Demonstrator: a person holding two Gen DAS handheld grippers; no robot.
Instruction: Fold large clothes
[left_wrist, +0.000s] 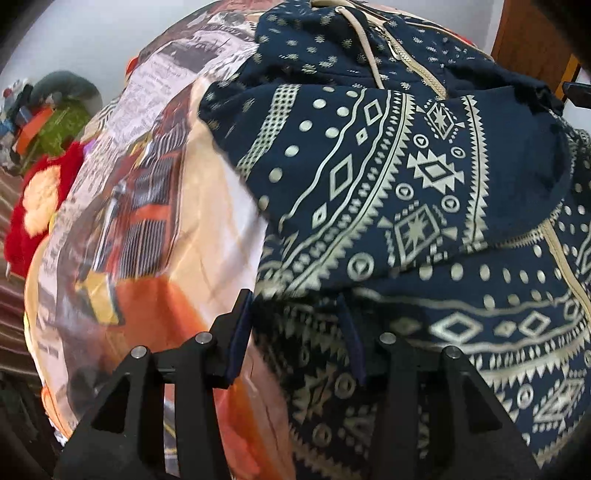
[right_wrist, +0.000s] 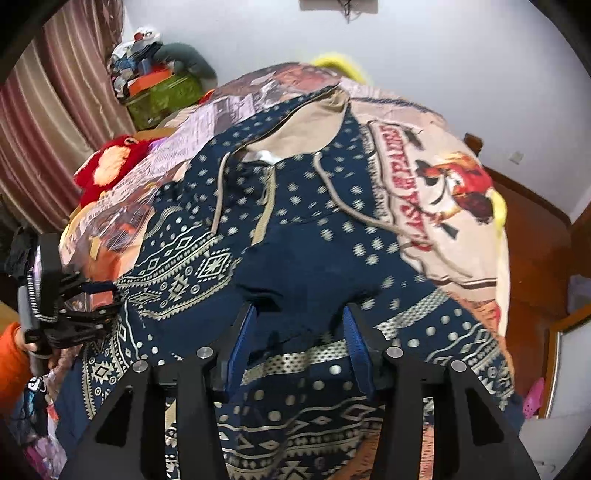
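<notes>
Navy hoodie (right_wrist: 295, 229), cream geometric print, beige hood lining and drawstrings: spread on the bed over a printed bedspread (right_wrist: 436, 177); hood visible only in the right wrist view. Left wrist view alone shows the zipper (left_wrist: 417, 62) and a folded sleeve. Left gripper (left_wrist: 295, 317) and right gripper (right_wrist: 299, 325): jaws parted, low over the fabric, grasping nothing.
</notes>
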